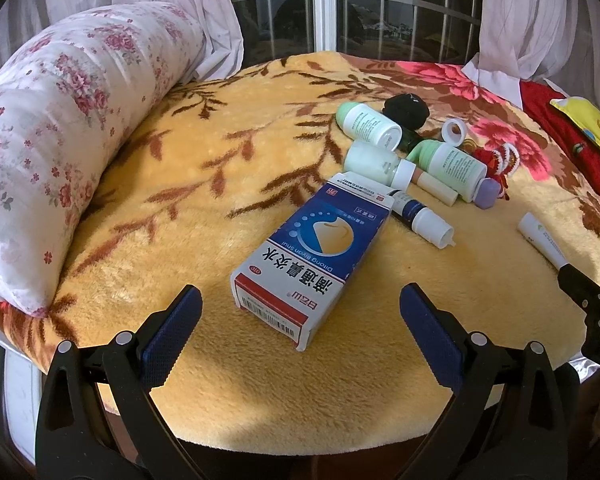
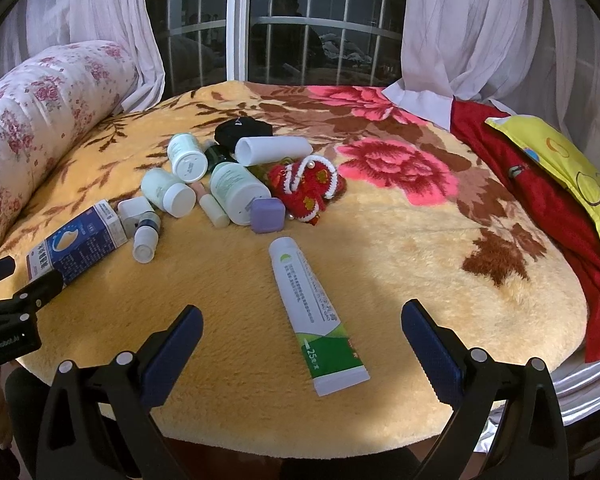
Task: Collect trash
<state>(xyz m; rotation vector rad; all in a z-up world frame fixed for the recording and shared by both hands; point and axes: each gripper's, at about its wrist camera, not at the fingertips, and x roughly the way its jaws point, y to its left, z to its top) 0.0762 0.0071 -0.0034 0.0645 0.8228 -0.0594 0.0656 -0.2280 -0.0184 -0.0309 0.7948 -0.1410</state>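
Note:
A blue and white medicine box (image 1: 300, 264) lies on the yellow blanket just ahead of my open, empty left gripper (image 1: 300, 304); the box also shows in the right wrist view (image 2: 76, 248). A white and green ointment tube (image 2: 312, 312) lies between the fingers of my open, empty right gripper (image 2: 302, 322); its cap end shows in the left wrist view (image 1: 540, 240). Behind them lies a pile of white and green bottles (image 2: 204, 176), a small dropper bottle (image 1: 424, 216), a purple cap (image 2: 267, 215) and a white roll (image 2: 272, 149).
A red knitted pouch (image 2: 308, 188) and a black cloth (image 2: 240, 128) lie by the pile. A floral bolster (image 1: 60, 128) lines the left edge. A red cloth (image 2: 540, 200) and yellow pillow (image 2: 560, 160) lie at the right. Curtains and a barred window stand behind.

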